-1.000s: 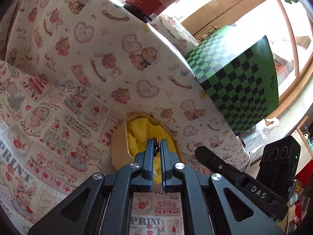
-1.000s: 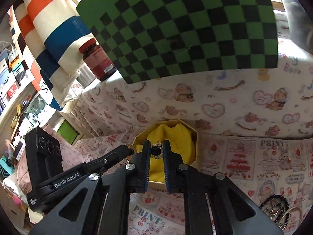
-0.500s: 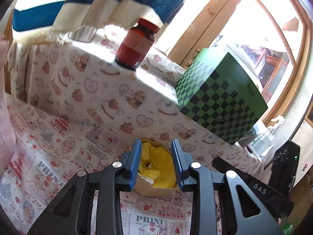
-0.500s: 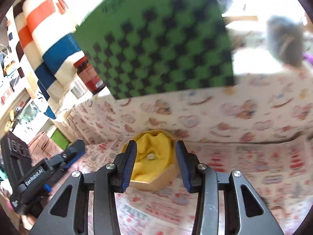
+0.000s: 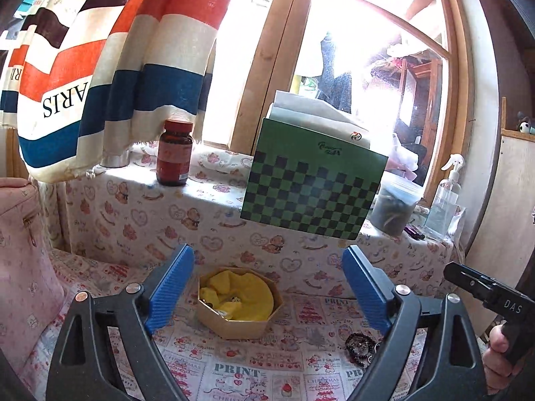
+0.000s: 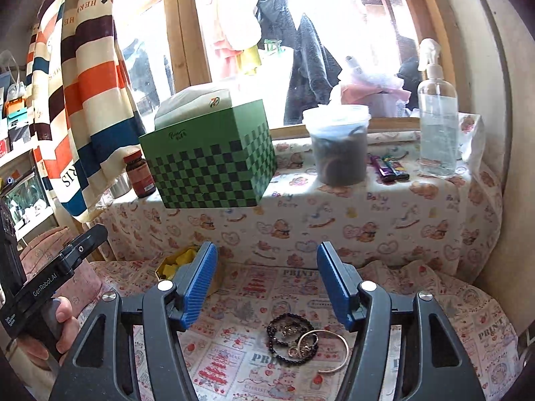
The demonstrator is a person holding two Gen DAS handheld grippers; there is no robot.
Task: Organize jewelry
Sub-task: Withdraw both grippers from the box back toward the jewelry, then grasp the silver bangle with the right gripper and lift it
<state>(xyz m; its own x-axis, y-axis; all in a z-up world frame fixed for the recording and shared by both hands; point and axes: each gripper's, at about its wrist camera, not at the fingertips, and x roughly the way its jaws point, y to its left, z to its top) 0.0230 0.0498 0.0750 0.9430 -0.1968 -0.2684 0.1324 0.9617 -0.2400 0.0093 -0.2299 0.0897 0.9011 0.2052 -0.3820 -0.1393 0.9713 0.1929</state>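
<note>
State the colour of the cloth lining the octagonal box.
Yellow cloth; clearest in the left wrist view.

Printed cotton-like cloth [image 6: 384,220] covers the desk. Octagonal cardboard box [image 5: 239,324], matt, lined with soft yellow cloth [image 5: 247,294]. Glossy black beads [image 6: 277,341] and a shiny metal bangle [image 6: 341,341]. Ribbed blue plastic fingers [image 5: 170,294]. Varnished wooden window frame [image 5: 264,63].
</note>
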